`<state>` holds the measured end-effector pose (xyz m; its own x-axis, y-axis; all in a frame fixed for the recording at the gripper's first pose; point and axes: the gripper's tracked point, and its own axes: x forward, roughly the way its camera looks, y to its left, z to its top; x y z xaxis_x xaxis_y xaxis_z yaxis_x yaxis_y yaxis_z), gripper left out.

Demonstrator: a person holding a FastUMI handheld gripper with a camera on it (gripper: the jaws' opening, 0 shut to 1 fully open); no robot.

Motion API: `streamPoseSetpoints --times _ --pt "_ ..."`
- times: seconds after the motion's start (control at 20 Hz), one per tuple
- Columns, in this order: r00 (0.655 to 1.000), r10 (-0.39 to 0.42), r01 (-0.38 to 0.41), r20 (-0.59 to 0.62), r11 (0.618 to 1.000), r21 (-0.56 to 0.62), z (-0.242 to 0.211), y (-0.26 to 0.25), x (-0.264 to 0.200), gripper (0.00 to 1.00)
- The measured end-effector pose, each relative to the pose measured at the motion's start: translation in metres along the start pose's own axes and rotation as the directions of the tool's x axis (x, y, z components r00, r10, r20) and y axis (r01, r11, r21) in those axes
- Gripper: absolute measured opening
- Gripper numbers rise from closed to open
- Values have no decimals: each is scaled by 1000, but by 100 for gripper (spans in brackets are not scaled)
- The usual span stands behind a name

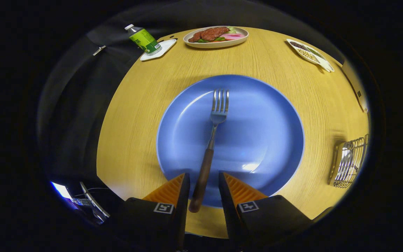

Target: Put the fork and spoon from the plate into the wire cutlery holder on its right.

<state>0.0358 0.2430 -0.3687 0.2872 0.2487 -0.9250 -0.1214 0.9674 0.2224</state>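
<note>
Blue plate (257, 140) taken as landmark, on a round wooden table (135, 140). The fork (211, 140) lies across the plate's middle with its long axis running straight away from the gripper (203, 183): the tines point to the plate's far side, while the dark wooden handle runs back over the near rim, its butt end just past that rim and between the two fingers. The fingers stand apart, one on each side of the handle, with a visible gap on both sides; neither presses on it, so nothing is held. The handle leans slightly toward the left finger, and the axis of the fork is nearly in line with the fingers, so a plain closing on the handle appears to be what the coming move calls for. The wire cutlery holder (350, 162) stands well to the right of the plate, apart from its rim; bright metal shapes lie inside it, which may be the spoon, though this cannot be told for certain. No spoon lies on the plate. Beyond the plate's far rim: a dish of food (216, 36); to its left a green-labelled bottle (143, 39) on a small white tray (164, 47); to its right a white divided dish (310, 53). The bottle's label carries writing too small to read; each finger body bears a square printed marker, not legible as text.
</note>
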Motion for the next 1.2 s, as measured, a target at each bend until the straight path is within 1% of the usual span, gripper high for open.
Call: streamPoseSetpoints --times 0.05,0.1,0.15,0.2,0.3,0.35,0.4,0.5,0.55,0.6,0.75,0.8,1.05,1.2 --pt "1000 -7 7 -9 1000 12 -3 0 5 47" --pt "1000 -8 8 -4 1000 26 1 -1 -2 29" --pt "1000 -8 8 -9 999 32 1 -2 4 26" --pt "1000 0 1 -17 999 34 1 -1 3 21" --pt "999 4 -3 -32 1000 30 2 -5 0 20" --pt "1000 2 -1 -25 999 41 1 -7 8 20" --pt "999 10 -9 -35 999 38 0 -7 3 13" --pt "998 43 -42 -51 999 23 -3 -5 0 13" --pt "997 52 -51 -49 999 17 -2 -7 -1 11" --pt "996 81 -80 -46 997 8 -2 -4 -4 8" --pt "988 148 -149 -37 989 -11 0 3 -16 8" --pt "986 160 -161 -33 987 -22 1 3 -22 8" --pt "979 202 -202 -11 978 -55 1 -13 -69 8" --pt "982 188 -188 -8 975 -120 -2 -38 -111 8"
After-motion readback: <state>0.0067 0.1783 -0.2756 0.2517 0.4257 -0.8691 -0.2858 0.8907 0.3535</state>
